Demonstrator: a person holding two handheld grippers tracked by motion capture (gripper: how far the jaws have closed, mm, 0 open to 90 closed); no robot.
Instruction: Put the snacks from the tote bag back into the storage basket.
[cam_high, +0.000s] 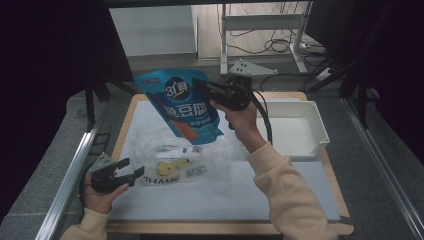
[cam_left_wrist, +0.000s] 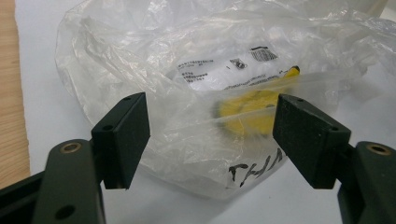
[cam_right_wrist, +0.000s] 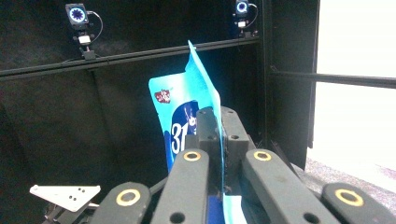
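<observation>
One blue pouch (cam_high: 181, 102) hangs in the air above the tabletop (cam_high: 225, 200), pinched at its right edge by the right tongs (cam_high: 202, 86). In the right gripper view the two black jaws stand pressed together with the thin edge of the pouch (cam_right_wrist: 191, 107) clamped between them, so the right tongs (cam_right_wrist: 219, 126) are closed on it. The pouch's lower corner, marked with orange, dangles just over one clear plastic bag (cam_high: 180, 157) that lies crumpled on the pale mat in the middle of the tabletop.

Inside that bag (cam_left_wrist: 196, 70) sit what look like two items: one yellow object (cam_left_wrist: 250, 109) and one white printed label or packet (cam_left_wrist: 219, 70) behind it. The wrinkled film blurs both, so the count may be off. Black hand-lettered writing runs along the bag's near edge.

The left tongs (cam_high: 131, 167) rest low at the bag's left edge, held by the left hand (cam_high: 100, 195). In the left gripper view the left tongs (cam_left_wrist: 212, 135) stand wide open, one jaw on either side of the bag's near corner, and neither pad presses on the film.

One white tray (cam_high: 320, 132) sits at the right of the tabletop, well apart from the bag and beyond the right forearm in its cream sleeve (cam_high: 287, 195).
</observation>
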